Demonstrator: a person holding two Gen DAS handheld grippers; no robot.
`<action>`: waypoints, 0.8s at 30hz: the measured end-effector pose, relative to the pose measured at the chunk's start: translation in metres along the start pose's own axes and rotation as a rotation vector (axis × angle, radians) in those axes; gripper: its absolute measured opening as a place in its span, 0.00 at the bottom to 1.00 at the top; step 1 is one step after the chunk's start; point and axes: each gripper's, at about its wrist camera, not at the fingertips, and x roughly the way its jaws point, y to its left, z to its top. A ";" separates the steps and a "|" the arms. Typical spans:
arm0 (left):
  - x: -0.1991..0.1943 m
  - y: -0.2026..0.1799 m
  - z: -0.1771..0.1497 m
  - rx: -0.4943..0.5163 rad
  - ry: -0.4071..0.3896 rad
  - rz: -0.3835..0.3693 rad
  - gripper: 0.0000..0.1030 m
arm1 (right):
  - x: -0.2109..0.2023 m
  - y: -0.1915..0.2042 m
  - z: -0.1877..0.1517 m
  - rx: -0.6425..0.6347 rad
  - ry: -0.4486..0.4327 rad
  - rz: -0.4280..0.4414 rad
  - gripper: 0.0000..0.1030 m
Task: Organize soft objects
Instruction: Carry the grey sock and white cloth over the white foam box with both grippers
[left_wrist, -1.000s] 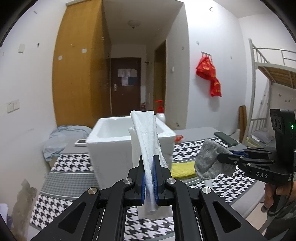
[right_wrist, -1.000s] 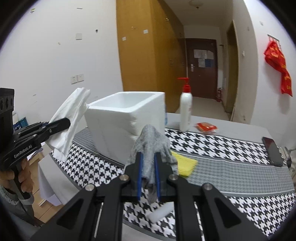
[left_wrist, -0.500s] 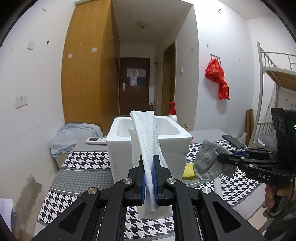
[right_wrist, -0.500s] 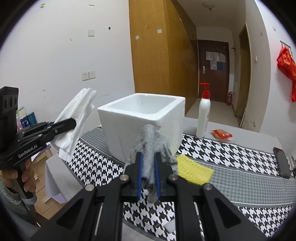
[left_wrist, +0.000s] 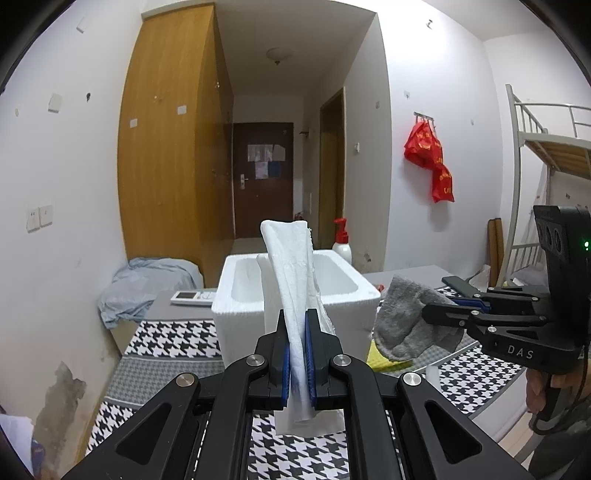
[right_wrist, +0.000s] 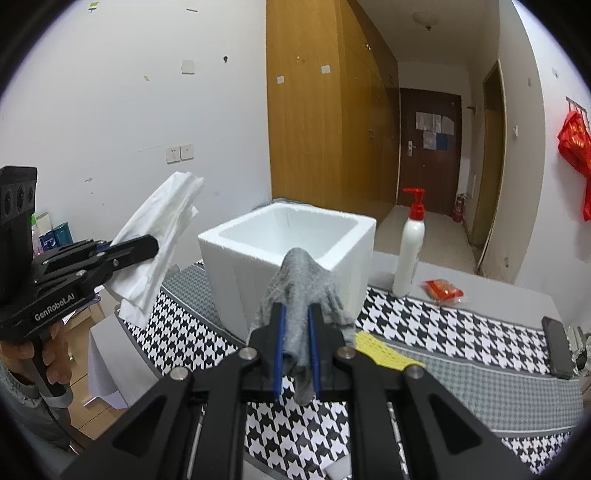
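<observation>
My left gripper (left_wrist: 296, 317) is shut on a white cloth (left_wrist: 291, 273) that stands up between its fingers, in front of the white foam box (left_wrist: 236, 314). My right gripper (right_wrist: 295, 314) is shut on a grey cloth (right_wrist: 303, 280), held near the box (right_wrist: 229, 266). The right gripper (left_wrist: 428, 312) with the grey cloth (left_wrist: 406, 321) shows at the right of the left wrist view. The left gripper (right_wrist: 153, 247) with the white cloth (right_wrist: 162, 221) shows at the left of the right wrist view. A yellow cloth (right_wrist: 384, 354) lies on the houndstooth table cover by the box.
A white pump bottle (right_wrist: 408, 254) and a red packet (right_wrist: 443, 290) stand behind the box. A black phone (right_wrist: 556, 347) lies at the table's right end. A remote (left_wrist: 192, 297) and blue-grey bedding (left_wrist: 147, 284) lie left of the box.
Both grippers have risen and tilted up with their cloths still held; the box now sits lower in both views, with more of its inside showing.
</observation>
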 end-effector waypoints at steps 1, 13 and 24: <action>0.000 0.001 0.002 -0.001 -0.002 -0.002 0.07 | 0.000 0.000 0.002 -0.001 -0.002 0.001 0.15; 0.008 0.009 0.022 0.004 -0.026 0.006 0.07 | 0.004 -0.002 0.034 -0.009 -0.030 0.010 0.15; 0.018 0.015 0.031 0.013 -0.030 0.003 0.07 | 0.018 -0.002 0.057 -0.023 -0.028 0.014 0.15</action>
